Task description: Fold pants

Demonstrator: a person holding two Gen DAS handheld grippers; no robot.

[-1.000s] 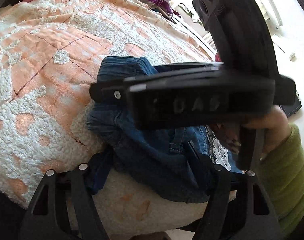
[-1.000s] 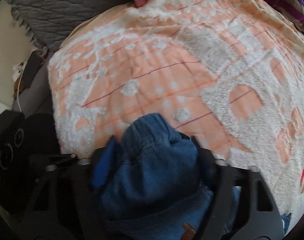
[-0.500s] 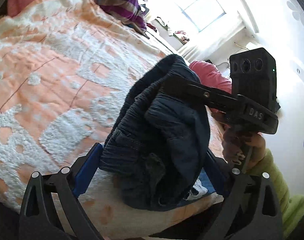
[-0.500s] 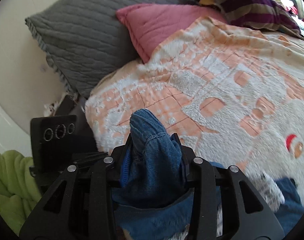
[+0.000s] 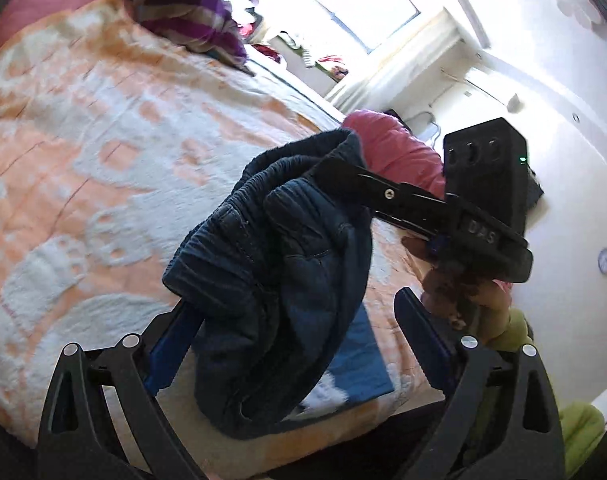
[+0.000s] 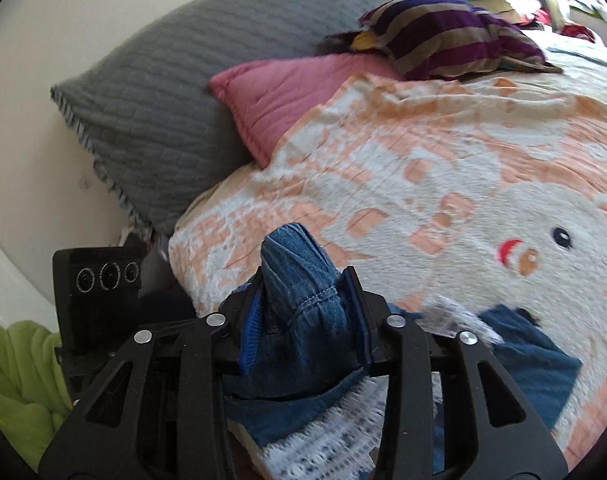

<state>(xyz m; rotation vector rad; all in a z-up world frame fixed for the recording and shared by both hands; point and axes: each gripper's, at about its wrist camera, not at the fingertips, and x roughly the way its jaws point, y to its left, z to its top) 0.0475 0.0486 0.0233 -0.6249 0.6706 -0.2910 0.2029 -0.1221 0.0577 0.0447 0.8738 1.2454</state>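
Note:
Blue denim pants [image 5: 279, 272] hang bunched in the air above the orange and white blanket [image 5: 83, 140]. In the left wrist view the pants drape between my left gripper's [image 5: 291, 320] blue-padded fingers [image 5: 171, 344], which stand wide apart; whether they pinch the cloth is hidden. My right gripper [image 6: 307, 312] is shut on a fold of the waistband [image 6: 299, 280] and holds it up. It also shows in the left wrist view [image 5: 383, 196], coming in from the right, clamped on the pants' top edge.
A grey pillow [image 6: 175, 72], a pink pillow [image 6: 287, 92] and a striped purple cloth [image 6: 447, 40] lie at the bed's head. A blue and white lace garment [image 6: 523, 360] lies on the blanket near the bed's edge. A bright window [image 5: 367, 8] is beyond the bed.
Both grippers have risen from the blanket, lifting the pants into the air. My left gripper's fingers have spread wider apart. The views now tilt up toward the pillows and window.

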